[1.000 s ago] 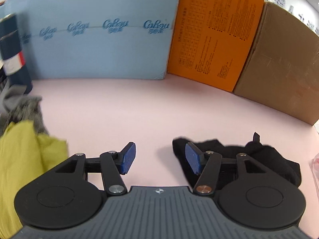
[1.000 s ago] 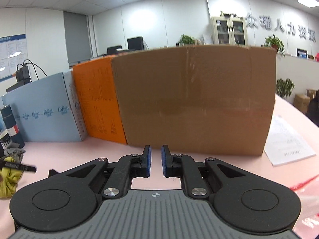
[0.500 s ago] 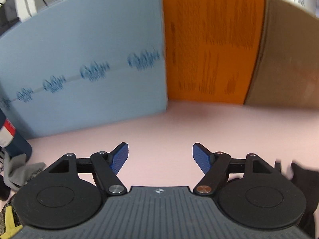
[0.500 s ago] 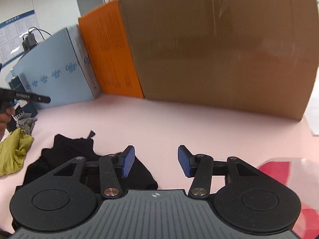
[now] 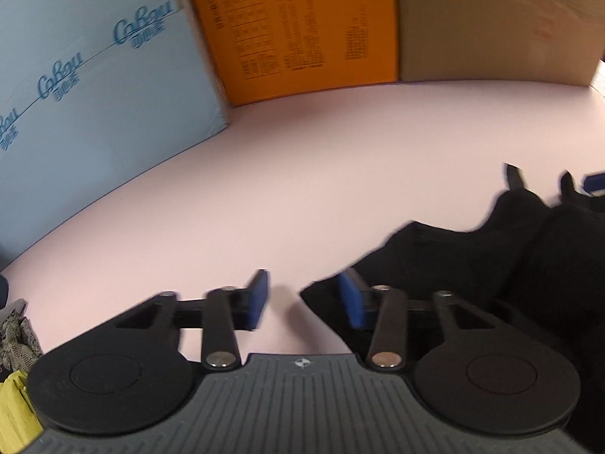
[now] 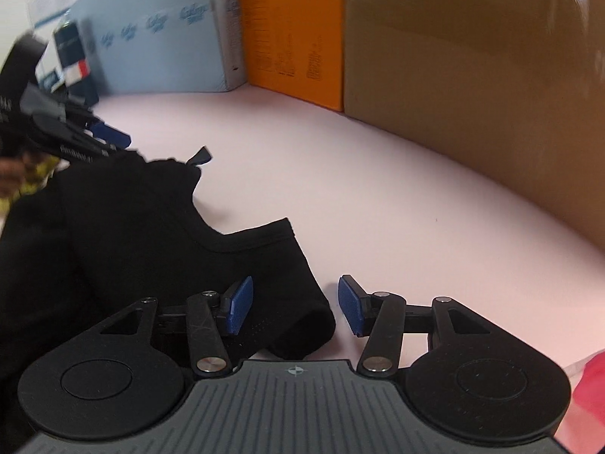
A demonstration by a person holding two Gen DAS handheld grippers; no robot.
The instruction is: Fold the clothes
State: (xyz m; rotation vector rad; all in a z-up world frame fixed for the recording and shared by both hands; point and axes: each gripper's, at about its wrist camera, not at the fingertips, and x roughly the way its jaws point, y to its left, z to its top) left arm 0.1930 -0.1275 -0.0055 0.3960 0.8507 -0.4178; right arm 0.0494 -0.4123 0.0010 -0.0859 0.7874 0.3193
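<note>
A crumpled black garment (image 5: 491, 261) lies on the pink table (image 5: 302, 174). My left gripper (image 5: 306, 299) is open and empty, low over the table at the garment's left corner, which reaches under its right finger. In the right wrist view the same garment (image 6: 143, 234) fills the left side. My right gripper (image 6: 293, 310) is open and empty, with the garment's rolled right corner between its fingers. The left gripper (image 6: 109, 136) shows at the far left of that view, beyond the garment.
A light blue box (image 5: 87, 87), an orange box (image 5: 302, 26) and a brown cardboard box (image 5: 499, 19) wall the back of the table. A yellow garment (image 5: 13, 416) and grey cloth (image 5: 15, 336) lie at the left. Something red (image 6: 591, 382) sits at the right.
Both grippers have dropped toward the table and closed in on the black garment. The right gripper went from shut to open. The left gripper has stayed open, now a little narrower.
</note>
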